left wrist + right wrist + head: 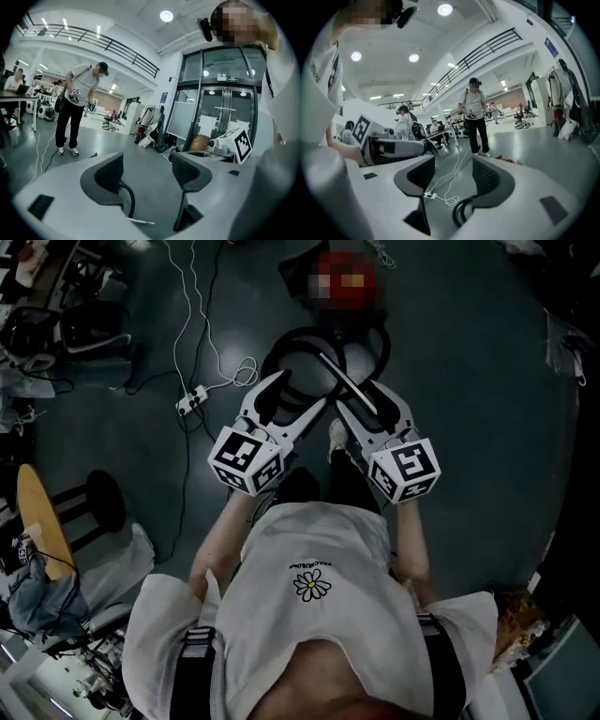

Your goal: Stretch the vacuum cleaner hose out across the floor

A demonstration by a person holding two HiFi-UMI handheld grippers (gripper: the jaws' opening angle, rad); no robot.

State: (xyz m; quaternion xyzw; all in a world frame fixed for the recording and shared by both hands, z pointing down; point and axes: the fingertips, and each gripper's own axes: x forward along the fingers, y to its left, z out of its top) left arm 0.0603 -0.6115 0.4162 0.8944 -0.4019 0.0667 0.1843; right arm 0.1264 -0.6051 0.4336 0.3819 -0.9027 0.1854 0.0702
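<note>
Left gripper (147,169): jaws apart, empty.
Right gripper (452,177): jaws apart, empty.
Vacuum hose (289,341): black loops, coiled on the floor just beyond both grippers.
Handling, as judged: grip a free end low and draw it away from the coil without kinking.
Power strip (191,401): white cables at left, a snag risk.
Floor (469,427): dark, smooth, open to the right.

Power strip (191,401), white cables (246,373) on floor (469,409); person (77,103) standing beyond.

I see the hose (281,343) only partly: my left claw (292,399) and right claw (366,401) cover its loops.
</note>
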